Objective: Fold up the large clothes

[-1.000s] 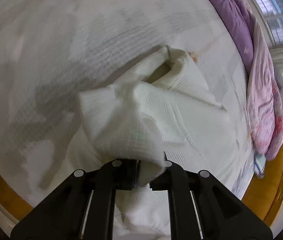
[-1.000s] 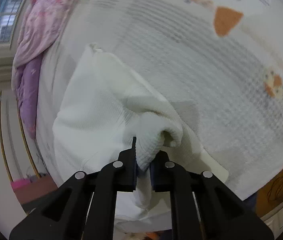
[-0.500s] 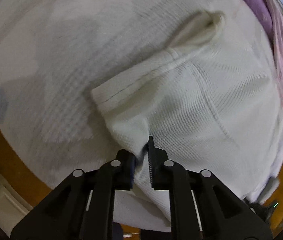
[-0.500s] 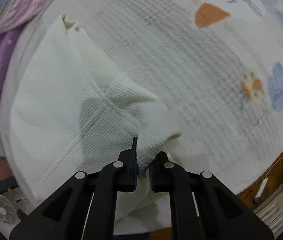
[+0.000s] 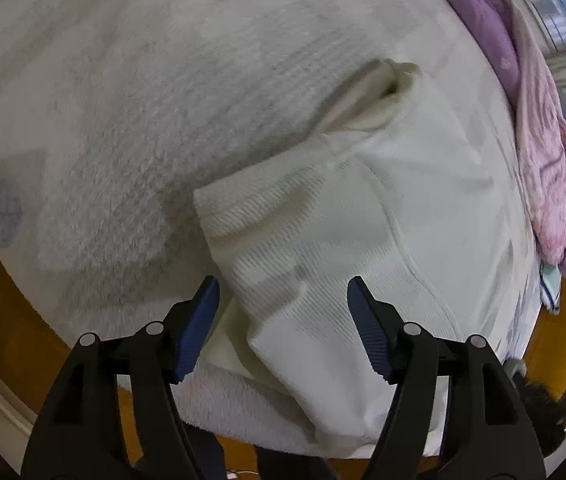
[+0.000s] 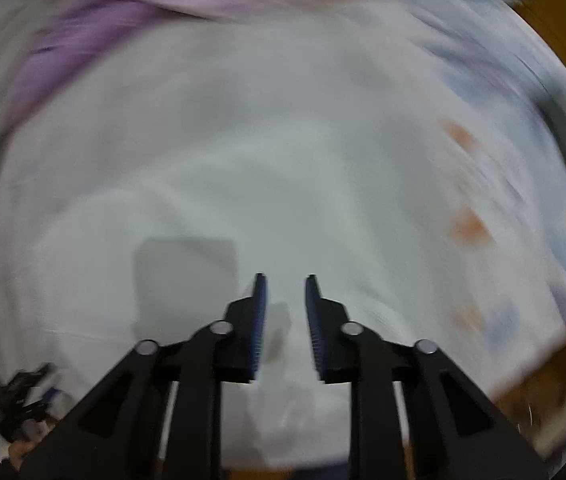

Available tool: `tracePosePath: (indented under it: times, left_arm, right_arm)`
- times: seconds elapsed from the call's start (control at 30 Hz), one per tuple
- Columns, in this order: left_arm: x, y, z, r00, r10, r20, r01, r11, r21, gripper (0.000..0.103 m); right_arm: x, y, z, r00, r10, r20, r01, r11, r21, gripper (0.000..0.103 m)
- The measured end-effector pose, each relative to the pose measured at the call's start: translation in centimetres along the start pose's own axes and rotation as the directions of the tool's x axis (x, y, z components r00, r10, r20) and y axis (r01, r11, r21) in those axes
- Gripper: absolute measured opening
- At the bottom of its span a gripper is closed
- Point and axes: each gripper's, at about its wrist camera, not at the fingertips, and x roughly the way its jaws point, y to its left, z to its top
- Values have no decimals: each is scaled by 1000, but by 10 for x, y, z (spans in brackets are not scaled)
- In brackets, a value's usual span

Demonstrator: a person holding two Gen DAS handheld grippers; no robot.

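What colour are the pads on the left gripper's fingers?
Dark blue, ribbed pads on the black left gripper; the left wrist view shows them best.

Left wrist view: looks down, close, over cream garment (image 5: 363,220) on bed (image 5: 123,100). Right wrist view: blurred, faces bed; shares pink-purple quilt (image 6: 163,4).

I could read no text, label, brand or number in either view. My right wrist view was too blurred to make out any lettering, and my left wrist view showed only unmarked fabric.
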Motion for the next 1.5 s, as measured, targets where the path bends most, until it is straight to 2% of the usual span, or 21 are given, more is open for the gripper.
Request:
tracePosePath:
  times: [0.07, 0.17, 0.23, 0.3, 0.33, 0.4, 0.47, 0.53, 0.6, 0.77, 0.87, 0.97, 1.1, 1.27, 1.3, 1.43, 1.5]
  left_arm:
    - [5, 3, 1, 1000, -1, 3, 1, 1000, -4, 68]
    - [20, 3, 9, 1000, 0, -17, 0, 1000, 6, 68]
    - [29, 2, 8, 999, -13, -39, 13, 1000, 3, 68]
    - [36, 2, 5, 998, -11, -56, 11, 1000, 8, 68]
    - [42, 1, 5, 998, -14, -66, 15, 1000, 9, 70]
    - [50, -2, 5, 997, -22, -80, 23, 1000, 15, 76]
    - [52, -1, 6, 995, -25, -95, 29, 999, 36, 76]
    - [52, 1, 8, 994, -29, -103, 34, 998, 48, 76]
    - [59, -10, 13, 994, -30, -110, 36, 998, 53, 76]
    - [69, -15, 20, 989, -52, -140, 60, 997, 53, 76]
    - [72, -15, 24, 984, -77, -163, 91, 993, 79, 76]
    - [67, -5, 24, 979, -81, -186, 104, 988, 117, 77]
    - [69, -9, 30, 973, -93, -210, 121, 985, 125, 77]
    - [68, 5, 8, 973, -110, -203, 131, 987, 93, 77]
    - [67, 5, 4, 975, -112, -192, 132, 987, 95, 77]
    - [69, 6, -13, 980, -105, -169, 124, 987, 101, 77]
    - [72, 2, -18, 983, -75, -168, 100, 984, 147, 77]
  right_arm:
    - [18, 63, 28, 995, 92, 42, -85, 986, -143, 0]
    - [51, 111, 50, 988, 148, 40, -135, 965, -225, 0]
    - [86, 132, 60, 986, 166, -24, -167, 962, -218, 0]
    - [121, 140, 60, 987, 133, -91, -149, 969, -197, 0]
    - [144, 139, 56, 982, 117, -149, -144, 974, -178, 0]
    - [166, 142, 45, 972, 102, -212, -135, 979, -151, 1]
    - [164, 142, 40, 974, 107, -201, -137, 980, -143, 0]
    - [154, 140, 30, 961, 126, -247, -154, 983, -97, 0]
    - [142, 137, 11, 952, 127, -278, -157, 984, -89, 0]
    - [124, 122, -43, 951, 106, -289, -127, 990, -54, 1]
    - [122, 119, -62, 961, 109, -255, -117, 993, -16, 0]
    - [126, 118, -67, 968, 103, -231, -101, 995, 19, 0]
    - [104, 114, -84, 968, 132, -214, -115, 989, 87, 0]
    - [108, 105, -125, 952, 132, -277, -117, 991, 69, 0]
    - [108, 103, -132, 959, 142, -246, -133, 990, 55, 0]
    - [112, 107, -136, 964, 133, -228, -144, 989, -32, 0]
    - [112, 106, -134, 961, 154, -230, -170, 984, -48, 0]
